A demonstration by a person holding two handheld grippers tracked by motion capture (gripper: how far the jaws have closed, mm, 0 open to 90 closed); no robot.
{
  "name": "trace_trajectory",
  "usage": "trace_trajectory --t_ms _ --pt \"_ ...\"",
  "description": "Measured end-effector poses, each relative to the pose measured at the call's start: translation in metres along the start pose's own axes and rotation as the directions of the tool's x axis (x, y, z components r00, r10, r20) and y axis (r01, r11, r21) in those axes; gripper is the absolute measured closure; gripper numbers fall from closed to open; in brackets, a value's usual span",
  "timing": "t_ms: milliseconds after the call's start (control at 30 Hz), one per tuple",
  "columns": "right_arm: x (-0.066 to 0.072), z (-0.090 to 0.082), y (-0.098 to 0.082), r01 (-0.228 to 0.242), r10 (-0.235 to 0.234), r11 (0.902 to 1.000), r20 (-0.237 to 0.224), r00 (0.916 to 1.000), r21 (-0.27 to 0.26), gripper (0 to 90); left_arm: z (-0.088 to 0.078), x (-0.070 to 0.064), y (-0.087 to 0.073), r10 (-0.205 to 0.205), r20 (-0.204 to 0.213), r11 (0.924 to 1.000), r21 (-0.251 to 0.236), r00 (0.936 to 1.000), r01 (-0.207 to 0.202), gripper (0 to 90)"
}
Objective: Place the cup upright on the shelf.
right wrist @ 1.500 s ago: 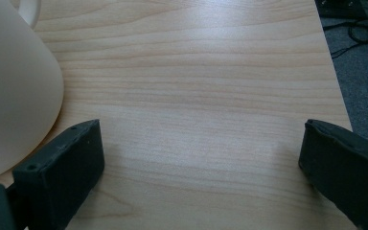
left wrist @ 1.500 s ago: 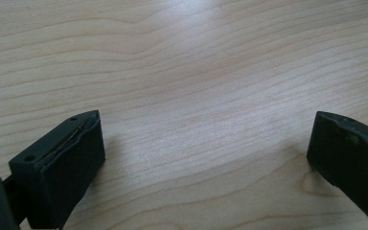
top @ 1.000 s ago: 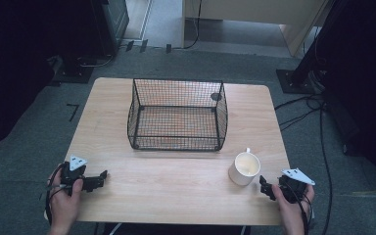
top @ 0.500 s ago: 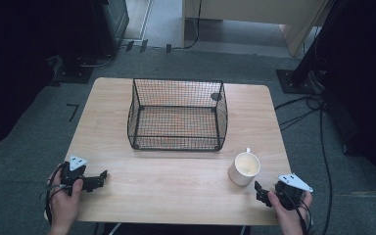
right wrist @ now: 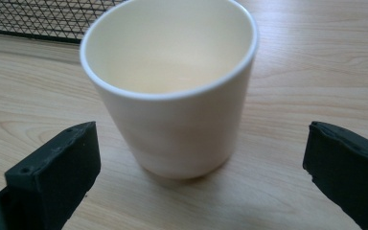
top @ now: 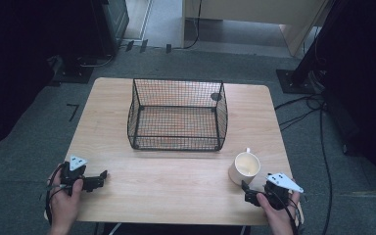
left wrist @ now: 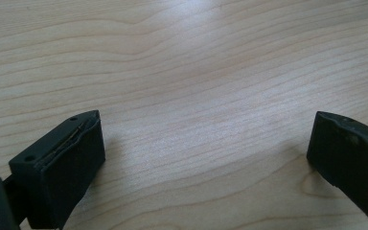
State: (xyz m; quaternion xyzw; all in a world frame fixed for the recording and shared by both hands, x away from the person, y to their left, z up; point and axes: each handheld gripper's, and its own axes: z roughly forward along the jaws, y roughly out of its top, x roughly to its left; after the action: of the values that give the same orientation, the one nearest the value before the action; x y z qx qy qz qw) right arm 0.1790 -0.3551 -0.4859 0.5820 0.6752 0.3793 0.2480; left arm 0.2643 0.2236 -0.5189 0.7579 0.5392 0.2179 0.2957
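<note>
While my right tongs stand wide and hold nothing, the mug sits upright on the counter just ahead of them, between the lines of the two jaws but touching neither. Beyond the mug is the wire basket. My left tongs are also wide, low over bare wood, well apart from the mug.

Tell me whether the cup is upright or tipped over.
Upright. The cup stands on its base on the table, its open mouth up and nothing inside.
</note>
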Motion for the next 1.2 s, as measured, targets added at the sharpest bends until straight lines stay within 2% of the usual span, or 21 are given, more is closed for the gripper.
trace_trajectory --t_ms 167,267,533,967,1133,1200 --pt "0.007 0.006 0.004 0.007 -0.007 1.0 -0.006 1.0 -0.005 0.0 0.0 0.0 0.0 0.0 0.0 1.0 0.0 1.0 0.0 0.0" --pt "0.014 0.015 0.009 0.006 -0.006 1.0 0.019 0.9998 -0.008 0.0 0.0 0.0 0.0 0.0 0.0 1.0 0.0 1.0 0.0 0.0" --pt "0.015 0.03 0.019 -0.035 0.036 0.9988 0.032 0.9988 -0.033 0.0 0.0 0.0 0.0 0.0 0.0 1.0 0.0 1.0 0.0 0.0" --pt "0.019 0.042 0.02 -0.039 0.041 0.9985 0.055 0.9977 -0.039 0.0 0.0 0.0 0.0 0.0 0.001 1.0 -0.001 1.0 0.0 0.0" --pt "0.022 0.044 0.021 -0.037 0.041 0.9981 0.065 0.997 -0.049 8.0 0.0 0.0 0.0 -0.001 0.001 1.0 -0.001 1.0 0.001 0.0" --pt "0.023 0.045 0.022 -0.02 0.024 0.9984 0.075 0.9969 -0.053 8.9 0.0 0.0 0.0 -0.001 0.001 1.0 -0.001 1.0 0.001 0.0"
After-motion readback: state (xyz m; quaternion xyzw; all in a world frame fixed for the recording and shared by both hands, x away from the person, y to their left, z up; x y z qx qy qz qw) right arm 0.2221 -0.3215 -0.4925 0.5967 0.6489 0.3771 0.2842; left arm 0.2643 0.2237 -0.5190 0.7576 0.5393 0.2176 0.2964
